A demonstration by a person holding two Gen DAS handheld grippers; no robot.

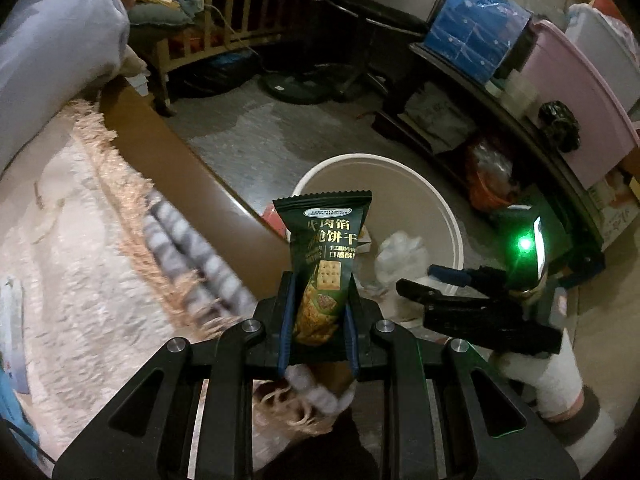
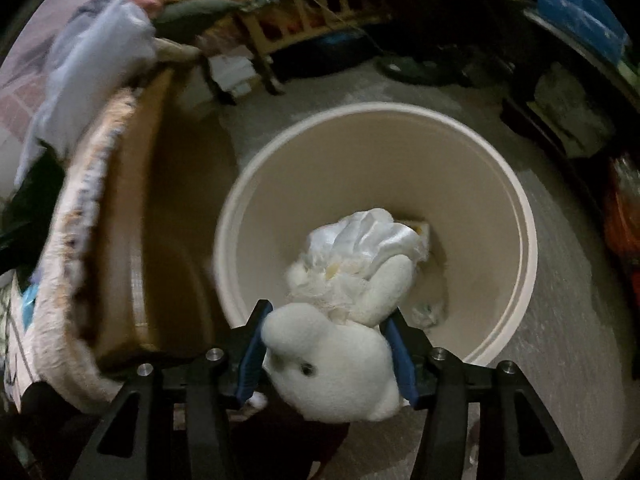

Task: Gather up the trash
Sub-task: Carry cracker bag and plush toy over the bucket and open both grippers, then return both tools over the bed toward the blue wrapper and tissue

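Observation:
My left gripper point(image 1: 320, 280) is shut on a dark green biscuit wrapper point(image 1: 326, 248), which stands upright between its blue pads, just short of the white round bin point(image 1: 452, 216). In the left wrist view my right gripper point(image 1: 418, 278) hangs over the bin's near rim, held by a hand in a fluffy white sleeve point(image 1: 556, 380). In the right wrist view the right gripper point(image 2: 328, 308) is shut on a white fluffy bundle point(image 2: 336, 364) with crumpled white paper point(image 2: 368, 236) sticking out, directly above the bin point(image 2: 528, 220). Small scraps point(image 2: 430, 312) lie on the bin's bottom.
A brown furniture edge point(image 1: 188, 168) with a fringed pink blanket point(image 1: 80, 216) lies left of the bin. A wooden crib point(image 1: 240, 12) stands at the back. A low shelf point(image 1: 500, 92) with a blue pack and a pink lid point(image 1: 580, 92) runs along the right. Bare floor surrounds the bin.

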